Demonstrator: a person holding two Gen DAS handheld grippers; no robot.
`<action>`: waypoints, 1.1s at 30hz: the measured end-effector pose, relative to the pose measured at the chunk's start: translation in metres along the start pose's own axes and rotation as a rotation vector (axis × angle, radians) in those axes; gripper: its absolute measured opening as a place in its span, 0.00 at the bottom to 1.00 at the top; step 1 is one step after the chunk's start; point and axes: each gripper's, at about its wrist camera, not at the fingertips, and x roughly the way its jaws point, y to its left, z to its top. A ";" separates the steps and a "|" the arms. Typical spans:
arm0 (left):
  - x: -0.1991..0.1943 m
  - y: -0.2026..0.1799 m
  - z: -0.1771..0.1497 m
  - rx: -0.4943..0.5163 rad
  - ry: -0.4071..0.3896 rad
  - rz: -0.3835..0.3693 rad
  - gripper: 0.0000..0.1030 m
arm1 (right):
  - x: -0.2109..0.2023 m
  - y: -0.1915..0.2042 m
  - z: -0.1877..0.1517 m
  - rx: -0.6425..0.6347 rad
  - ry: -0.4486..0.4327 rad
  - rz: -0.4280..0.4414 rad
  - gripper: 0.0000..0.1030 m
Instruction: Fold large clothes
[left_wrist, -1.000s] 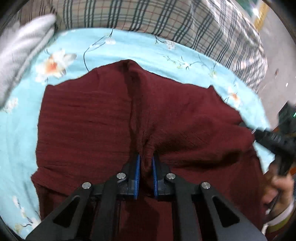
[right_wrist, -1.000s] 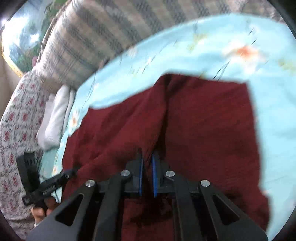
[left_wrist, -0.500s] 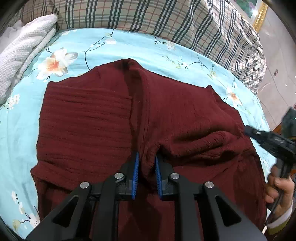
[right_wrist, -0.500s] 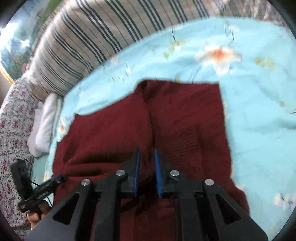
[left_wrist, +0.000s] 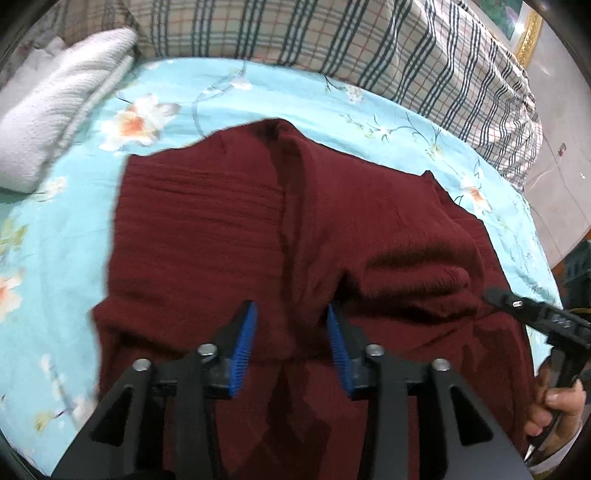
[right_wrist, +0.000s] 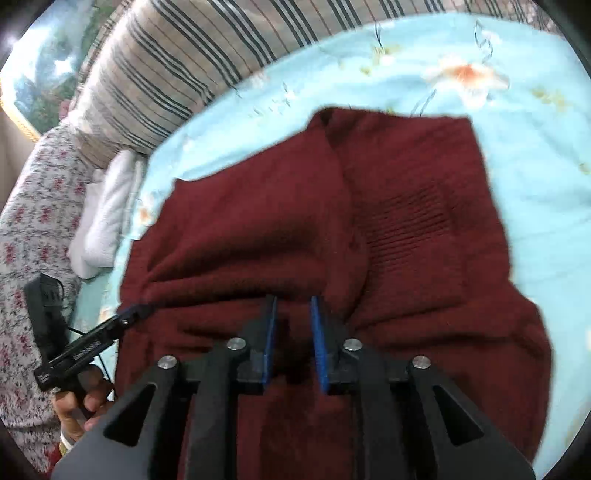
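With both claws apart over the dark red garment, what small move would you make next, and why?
Probably lift both claws clear. The left claw and right claw have just been opening; their pads no longer press the maroon knit garment, which lies folded on the floral blue bedsheet. A ridge of fabric remains between the left pads, so withdraw gently.

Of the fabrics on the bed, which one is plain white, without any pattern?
The folded white towel beside the plaid pillow. The pillow is striped, the blue sheet has flowers, and the garment is dark red.
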 end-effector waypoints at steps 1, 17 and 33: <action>-0.012 0.004 -0.007 -0.006 -0.013 0.009 0.47 | -0.012 0.001 -0.005 -0.003 -0.012 0.009 0.39; -0.102 0.091 -0.134 -0.160 0.051 0.006 0.75 | -0.126 -0.071 -0.106 0.118 -0.084 -0.134 0.48; -0.128 0.065 -0.206 -0.047 0.070 -0.326 0.80 | -0.132 -0.072 -0.189 0.080 0.102 0.276 0.47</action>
